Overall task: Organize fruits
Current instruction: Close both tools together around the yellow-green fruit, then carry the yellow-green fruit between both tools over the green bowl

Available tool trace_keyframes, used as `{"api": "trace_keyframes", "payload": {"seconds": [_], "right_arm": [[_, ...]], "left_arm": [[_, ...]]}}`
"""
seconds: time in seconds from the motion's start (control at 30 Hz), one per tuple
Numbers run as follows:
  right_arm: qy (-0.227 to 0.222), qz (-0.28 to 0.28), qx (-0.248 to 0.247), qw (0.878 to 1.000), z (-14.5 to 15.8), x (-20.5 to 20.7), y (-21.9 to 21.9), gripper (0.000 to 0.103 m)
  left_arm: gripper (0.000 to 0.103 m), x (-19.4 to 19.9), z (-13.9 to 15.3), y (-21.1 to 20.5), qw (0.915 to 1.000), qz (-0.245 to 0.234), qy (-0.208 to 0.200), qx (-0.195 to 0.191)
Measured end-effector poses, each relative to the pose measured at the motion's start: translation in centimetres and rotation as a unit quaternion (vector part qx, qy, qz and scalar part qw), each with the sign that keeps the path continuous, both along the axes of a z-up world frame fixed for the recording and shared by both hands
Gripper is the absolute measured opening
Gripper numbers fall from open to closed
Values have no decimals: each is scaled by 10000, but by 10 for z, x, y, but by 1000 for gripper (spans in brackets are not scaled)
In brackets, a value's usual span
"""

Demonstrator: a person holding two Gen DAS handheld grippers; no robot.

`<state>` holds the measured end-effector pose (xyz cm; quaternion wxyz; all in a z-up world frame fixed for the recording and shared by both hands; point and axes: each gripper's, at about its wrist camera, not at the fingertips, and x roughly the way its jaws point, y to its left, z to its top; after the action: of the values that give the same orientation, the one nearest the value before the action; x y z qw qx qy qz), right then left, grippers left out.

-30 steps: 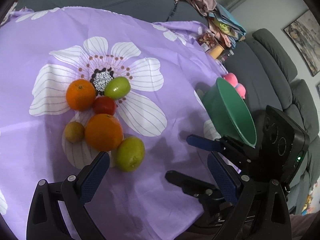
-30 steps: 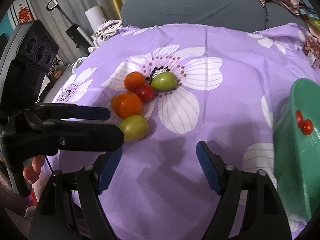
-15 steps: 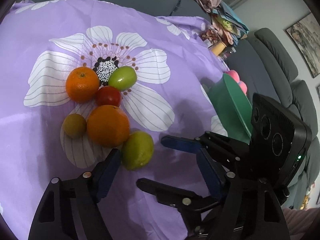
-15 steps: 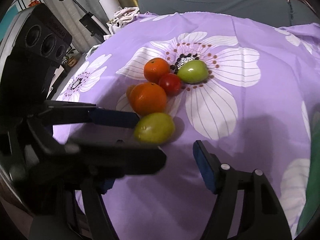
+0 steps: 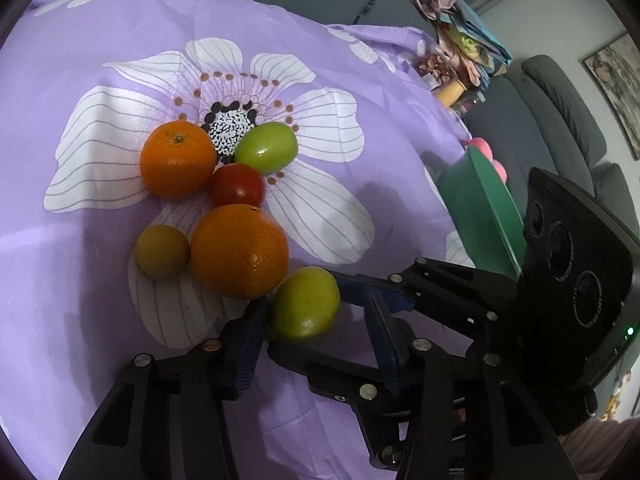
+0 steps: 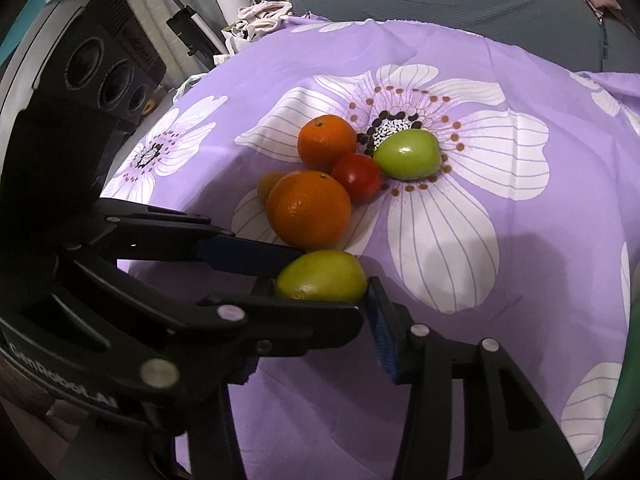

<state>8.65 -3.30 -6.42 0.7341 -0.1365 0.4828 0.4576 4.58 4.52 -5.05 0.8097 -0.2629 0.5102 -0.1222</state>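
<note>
A cluster of fruit lies on the purple flowered cloth (image 5: 100,320). Nearest is a yellow-green lemon (image 5: 305,302), also in the right wrist view (image 6: 322,276). Beyond it lie a large orange (image 5: 239,250), a small brownish fruit (image 5: 162,251), a red tomato (image 5: 237,185), a second orange (image 5: 178,159) and a green fruit (image 5: 267,147). My left gripper (image 5: 316,332) is open with the lemon between its fingers. My right gripper (image 6: 304,320) is also open around the same lemon, crossing the left one. A green bowl (image 5: 480,208) stands tilted at the right.
A grey sofa (image 5: 560,112) runs along the far side and right. Clothes and clutter (image 5: 452,52) are piled at the cloth's far right corner. Pink items (image 5: 480,146) sit behind the bowl. A white roll and black stand (image 6: 224,4) are off the left edge.
Both grippers have moved forward to the yellow-green lemon, which now sits between their fingers. The right gripper has swung left, away from the green bowl.
</note>
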Motion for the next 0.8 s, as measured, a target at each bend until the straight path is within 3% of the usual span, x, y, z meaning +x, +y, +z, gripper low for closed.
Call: {"api": "trace_keyframes", "payload": {"seconds": [0.8], "right_arm": [[-663, -427, 500, 9956, 49, -17, -51, 47]], "left_arm": [[39, 5, 55, -50, 9959, -439, -570, 554]]}}
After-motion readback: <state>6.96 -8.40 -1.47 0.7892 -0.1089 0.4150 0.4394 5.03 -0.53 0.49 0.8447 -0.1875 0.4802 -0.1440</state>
